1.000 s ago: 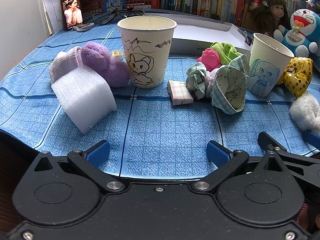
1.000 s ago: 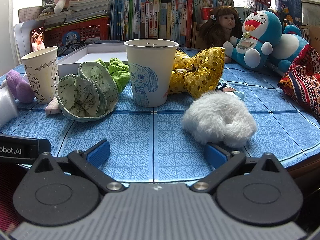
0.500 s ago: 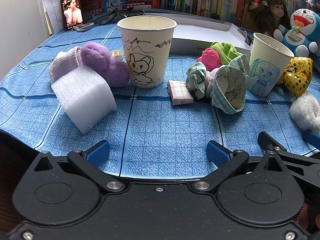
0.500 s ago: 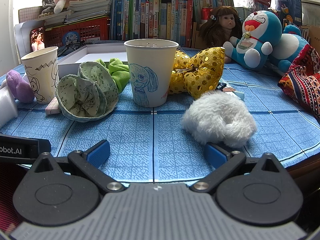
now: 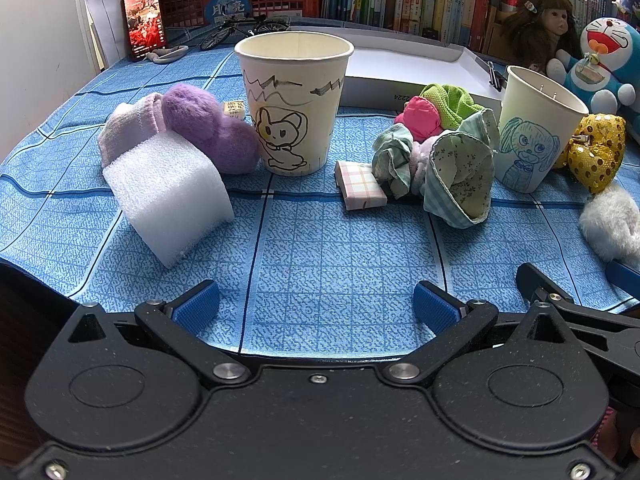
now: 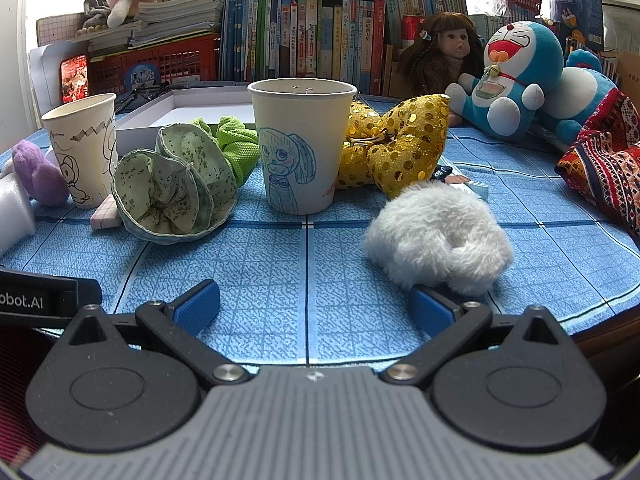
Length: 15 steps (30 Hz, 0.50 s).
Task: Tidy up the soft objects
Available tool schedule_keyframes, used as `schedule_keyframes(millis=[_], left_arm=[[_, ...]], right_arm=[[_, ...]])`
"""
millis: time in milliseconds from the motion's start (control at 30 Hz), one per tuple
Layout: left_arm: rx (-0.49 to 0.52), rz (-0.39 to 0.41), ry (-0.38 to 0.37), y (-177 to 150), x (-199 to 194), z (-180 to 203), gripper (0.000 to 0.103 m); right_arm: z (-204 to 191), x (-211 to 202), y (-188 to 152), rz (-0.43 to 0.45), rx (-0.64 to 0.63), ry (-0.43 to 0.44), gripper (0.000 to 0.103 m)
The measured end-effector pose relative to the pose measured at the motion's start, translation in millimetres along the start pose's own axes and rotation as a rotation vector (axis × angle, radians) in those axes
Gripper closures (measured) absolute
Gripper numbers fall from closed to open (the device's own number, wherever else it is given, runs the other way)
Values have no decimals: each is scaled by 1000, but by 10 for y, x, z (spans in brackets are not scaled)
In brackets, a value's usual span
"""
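Two paper cups stand on the blue checked cloth: one with a black animal drawing (image 5: 294,104) (image 6: 82,152) at the left, one with a blue drawing (image 5: 534,134) (image 6: 302,146) at the right. Left of the first cup lie a white foam piece (image 5: 170,196), a purple plush (image 5: 210,134) and a pale sock (image 5: 128,128). Between the cups sit green floral scrunchies (image 5: 460,176) (image 6: 172,190), a pink ball (image 5: 420,118) and green cloth (image 5: 454,102). A white fluffy scrunchie (image 6: 438,238) lies by my right gripper's right fingertip. My left gripper (image 5: 316,306) and right gripper (image 6: 314,306) are both open and empty.
A gold sequin bow (image 6: 394,152) lies behind the right cup. A white shallow box (image 5: 404,72), a checked eraser (image 5: 360,190), a doll (image 6: 442,58), a blue cat plush (image 6: 516,80), patterned red fabric (image 6: 604,168) and books (image 6: 316,40) crowd the back and right.
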<state>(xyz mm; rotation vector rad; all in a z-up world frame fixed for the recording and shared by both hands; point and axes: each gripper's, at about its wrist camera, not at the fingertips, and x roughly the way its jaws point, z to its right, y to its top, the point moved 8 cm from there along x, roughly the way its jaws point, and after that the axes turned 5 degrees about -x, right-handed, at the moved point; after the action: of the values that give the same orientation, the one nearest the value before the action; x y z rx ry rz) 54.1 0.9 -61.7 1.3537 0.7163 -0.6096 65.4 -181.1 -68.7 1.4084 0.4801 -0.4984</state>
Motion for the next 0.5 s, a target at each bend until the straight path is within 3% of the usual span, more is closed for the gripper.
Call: schedule_keyframes(millis=[200, 500], left_arm=[[8, 7, 0, -17, 8, -4, 0], [51, 83, -35, -69, -28, -41, 0]], right_arm=[[4, -1, 0, 1, 2, 0, 0], [-4, -22, -43, 49, 21, -15, 0]])
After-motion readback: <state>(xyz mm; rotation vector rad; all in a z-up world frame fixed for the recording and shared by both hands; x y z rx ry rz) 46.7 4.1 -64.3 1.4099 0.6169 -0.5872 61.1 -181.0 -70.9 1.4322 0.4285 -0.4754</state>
